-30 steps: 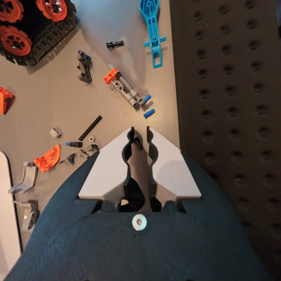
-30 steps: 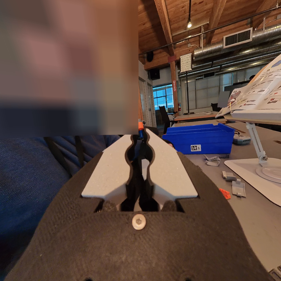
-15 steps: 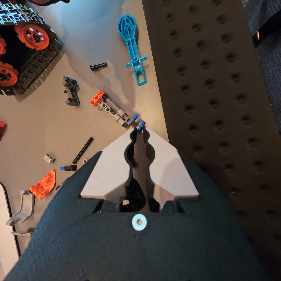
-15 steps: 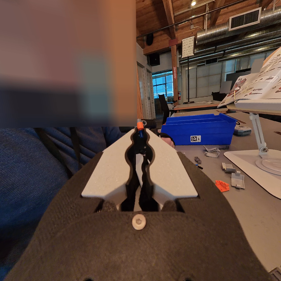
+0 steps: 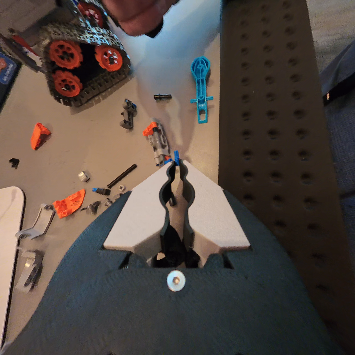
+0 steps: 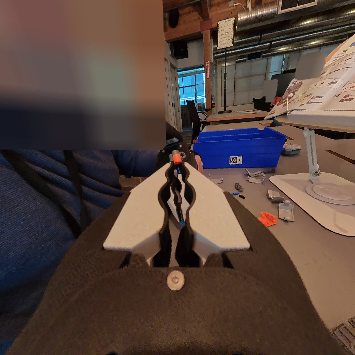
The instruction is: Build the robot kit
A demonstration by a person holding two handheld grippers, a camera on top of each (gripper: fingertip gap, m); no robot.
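In the left wrist view my left gripper is shut on a small blue pin, which stands up between its tips just beside a grey rod assembly with an orange end on the table. In the right wrist view my right gripper is held above the table's edge, in front of a person's blue sweater. It is shut on a thin dark part with an orange bush at its top and a blue end low between the jaws.
Left wrist view: tracked vehicle with orange wheels, teal tool, black pin, black axle, orange panel, perforated dark strip. Right wrist view: blue bin, booklet on a white stand, loose grey and orange parts. Across from one pair of fingers to the other is roughly 15 cm.
My left gripper moved forward to the blue pin that lay on the table, shut on it and now holds it upright. My right gripper dipped slightly, still holding its part.
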